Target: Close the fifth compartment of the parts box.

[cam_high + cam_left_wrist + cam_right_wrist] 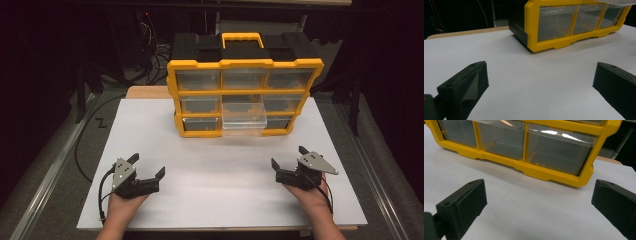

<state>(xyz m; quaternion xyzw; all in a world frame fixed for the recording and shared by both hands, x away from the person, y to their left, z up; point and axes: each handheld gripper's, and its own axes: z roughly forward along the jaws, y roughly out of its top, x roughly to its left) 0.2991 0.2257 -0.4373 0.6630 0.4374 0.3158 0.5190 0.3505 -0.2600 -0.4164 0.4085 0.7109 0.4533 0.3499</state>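
On a white board point(210, 165) over a wooden table sits a yellow-and-black organizer point(244, 97), w/ a yellow carry handle on top and three rows of three clear drawers. Middle drawer point(243, 117) is pulled partway out toward the person; which row it belongs to is hard to judge from the high view. No brand, label or writing can be read anywhere on the organizer or drawers; the plastic fronts are blank and what lies inside can't be made out.

Left gripper point(148, 168), held in the person's left hand point(122, 205), rests near the board's front left, jaws spread wide, nothing between them. Right gripper point(286, 159), in the right hand point(312, 192), rests at front right, jaws likewise wide apart and empty. Both are well apart from the organizer.

Both gripper views crop the organizer: bottom row of drawers visible, top cut off. Background beyond the table is dark; cables there are barely visible.
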